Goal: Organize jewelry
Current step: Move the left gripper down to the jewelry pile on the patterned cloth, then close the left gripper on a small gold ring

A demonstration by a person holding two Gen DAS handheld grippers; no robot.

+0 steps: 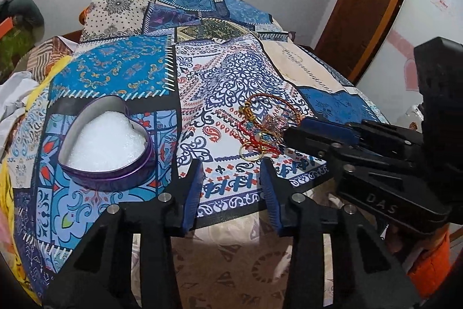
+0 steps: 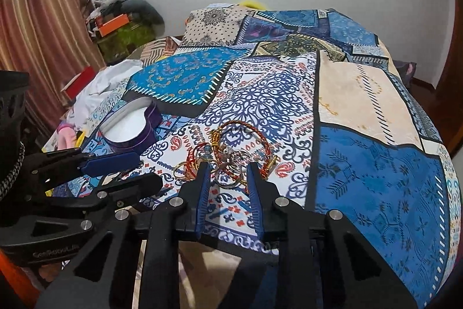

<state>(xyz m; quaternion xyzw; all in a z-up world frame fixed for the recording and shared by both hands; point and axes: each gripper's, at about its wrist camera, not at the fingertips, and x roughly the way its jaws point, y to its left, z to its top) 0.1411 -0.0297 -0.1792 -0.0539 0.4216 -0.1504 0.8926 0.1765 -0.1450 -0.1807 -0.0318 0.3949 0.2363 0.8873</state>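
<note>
Right claw (image 2: 228,165): jaws narrow, tips at the jewelry pile (image 2: 231,155), with rings between them; a real grip cannot be told.
Left claw (image 1: 231,164): half open, empty, above the near edge of the bed (image 1: 225,71).
Heart tin (image 1: 107,144): near the bed's left edge, white filling inside.

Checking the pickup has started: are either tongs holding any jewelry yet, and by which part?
Nothing is held: the left tongs are empty; the right tongs straddle the jewelry pile, ungripped.
</note>
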